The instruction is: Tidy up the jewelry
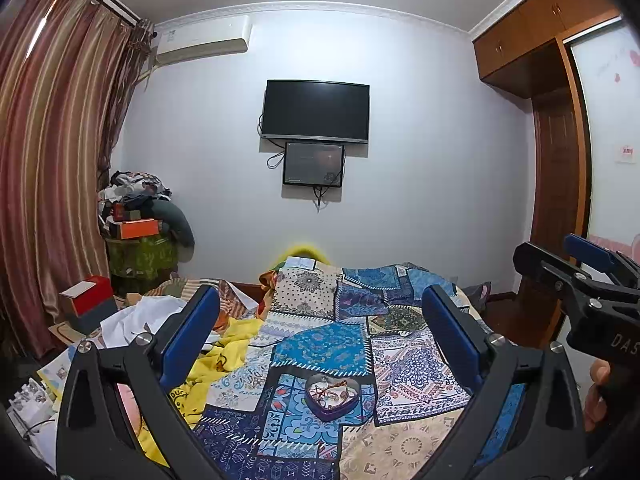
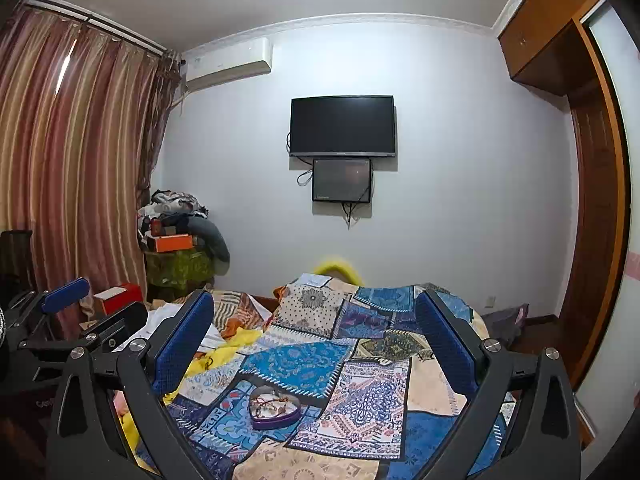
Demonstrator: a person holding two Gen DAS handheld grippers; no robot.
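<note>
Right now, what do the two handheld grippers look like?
The left gripper and the right gripper are alike: black angular frames with silver screws and two long fingers faced with textured blue pads. The right one's body bears white lettering.

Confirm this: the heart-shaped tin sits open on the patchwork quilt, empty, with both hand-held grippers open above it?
Not empty. The heart-shaped tin holds jewelry, as the right wrist view shows. It does sit open on the patchwork quilt, both hand-held grippers open.

Left gripper (image 1: pixel 320 328) wide open, nothing between pads, pointing near level. Right gripper (image 2: pixel 316 332) same, alongside.
</note>
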